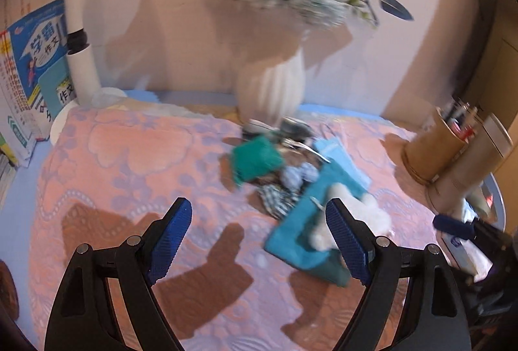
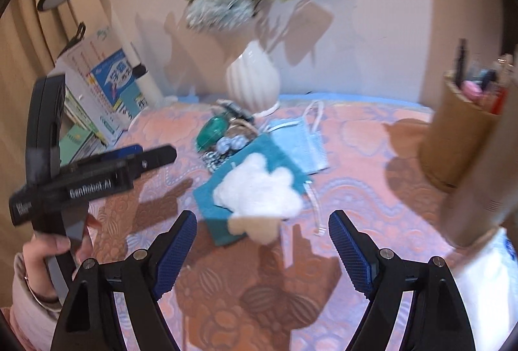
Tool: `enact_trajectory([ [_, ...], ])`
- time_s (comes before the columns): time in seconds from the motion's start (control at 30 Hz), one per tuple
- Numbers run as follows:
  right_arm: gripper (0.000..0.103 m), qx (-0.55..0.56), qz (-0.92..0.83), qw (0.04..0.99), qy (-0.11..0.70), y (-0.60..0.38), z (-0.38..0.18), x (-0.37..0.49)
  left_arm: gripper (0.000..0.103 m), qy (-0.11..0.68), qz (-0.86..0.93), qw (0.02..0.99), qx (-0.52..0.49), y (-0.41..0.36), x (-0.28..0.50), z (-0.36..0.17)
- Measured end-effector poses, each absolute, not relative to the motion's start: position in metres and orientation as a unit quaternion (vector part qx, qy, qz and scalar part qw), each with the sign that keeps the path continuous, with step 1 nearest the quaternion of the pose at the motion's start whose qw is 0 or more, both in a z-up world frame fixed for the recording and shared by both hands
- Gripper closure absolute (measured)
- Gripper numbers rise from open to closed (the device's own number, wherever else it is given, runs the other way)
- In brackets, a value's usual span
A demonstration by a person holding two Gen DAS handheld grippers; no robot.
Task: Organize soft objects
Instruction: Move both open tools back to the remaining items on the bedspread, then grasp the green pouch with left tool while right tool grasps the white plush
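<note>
A teal cloth [image 1: 299,231] [image 2: 262,153] lies on the pink patterned bedspread [image 1: 129,163] [image 2: 372,176] with a white fluffy piece [image 1: 372,215] [image 2: 259,189] on top. Beyond it sit a green soft item [image 1: 257,157] [image 2: 212,129], a checked fabric [image 1: 276,197] [image 2: 213,158] and a light blue face mask [image 2: 304,144]. My left gripper [image 1: 262,236] is open above the bedspread, left of the teal cloth, holding nothing. My right gripper [image 2: 262,249] is open just short of the white fluffy piece, nothing between its fingers. A hand [image 2: 48,257] carries the left gripper's body [image 2: 84,179] at left in the right wrist view.
A white ribbed vase [image 1: 273,89] [image 2: 252,79] of flowers stands at the back by the wall. Books [image 1: 35,66] [image 2: 103,92] lean at the left beside a white lamp post [image 1: 79,37]. A brown pen holder [image 2: 463,131] [image 1: 427,147] stands at the right.
</note>
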State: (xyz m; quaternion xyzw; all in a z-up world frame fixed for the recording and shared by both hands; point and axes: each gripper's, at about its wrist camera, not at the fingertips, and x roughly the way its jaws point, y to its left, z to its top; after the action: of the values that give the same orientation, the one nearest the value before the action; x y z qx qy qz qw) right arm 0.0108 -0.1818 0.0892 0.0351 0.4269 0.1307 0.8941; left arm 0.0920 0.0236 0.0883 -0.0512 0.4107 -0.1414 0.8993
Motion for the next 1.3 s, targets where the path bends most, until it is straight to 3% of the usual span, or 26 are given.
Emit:
enact_trajectory([
  [0.6,0.020,-0.026,0.108,0.895,0.433,-0.139,0.042,0.062,0.019,0.419,-0.148,0.890,-0.104,0.015,0.165,0.046],
  [0.67,0.018,-0.016,0.102,0.898,0.428,-0.145,0.034,0.067,0.019,0.422,-0.149,0.886,-0.119,0.016,0.171,0.035],
  [0.77,0.004,0.006,0.090,0.895,0.436,-0.153,0.012,0.074,0.013,0.411,-0.165,0.886,-0.139,0.020,0.171,0.021],
  [0.83,0.004,0.025,0.092,0.898,0.430,-0.159,0.015,0.075,0.009,0.405,-0.160,0.889,-0.144,0.022,0.171,0.022],
  [1.0,0.004,0.069,0.117,0.898,0.418,-0.173,0.017,0.075,0.011,0.407,-0.158,0.890,-0.132,0.017,0.172,0.022],
  [1.03,0.008,0.074,0.119,0.900,0.412,-0.176,0.019,0.073,0.013,0.405,-0.162,0.891,-0.129,0.015,0.172,0.023],
  [1.07,0.012,0.079,0.120,0.904,0.403,-0.178,0.022,0.071,0.037,0.399,-0.168,0.892,-0.128,0.014,0.170,0.025],
  [1.1,0.021,0.085,0.123,0.908,0.392,-0.181,0.025,0.068,0.046,0.392,-0.179,0.893,-0.130,0.014,0.169,0.026],
  [1.3,0.041,0.148,0.125,0.920,0.340,-0.201,0.035,0.047,0.046,0.377,-0.164,0.899,-0.151,0.025,0.166,0.030],
])
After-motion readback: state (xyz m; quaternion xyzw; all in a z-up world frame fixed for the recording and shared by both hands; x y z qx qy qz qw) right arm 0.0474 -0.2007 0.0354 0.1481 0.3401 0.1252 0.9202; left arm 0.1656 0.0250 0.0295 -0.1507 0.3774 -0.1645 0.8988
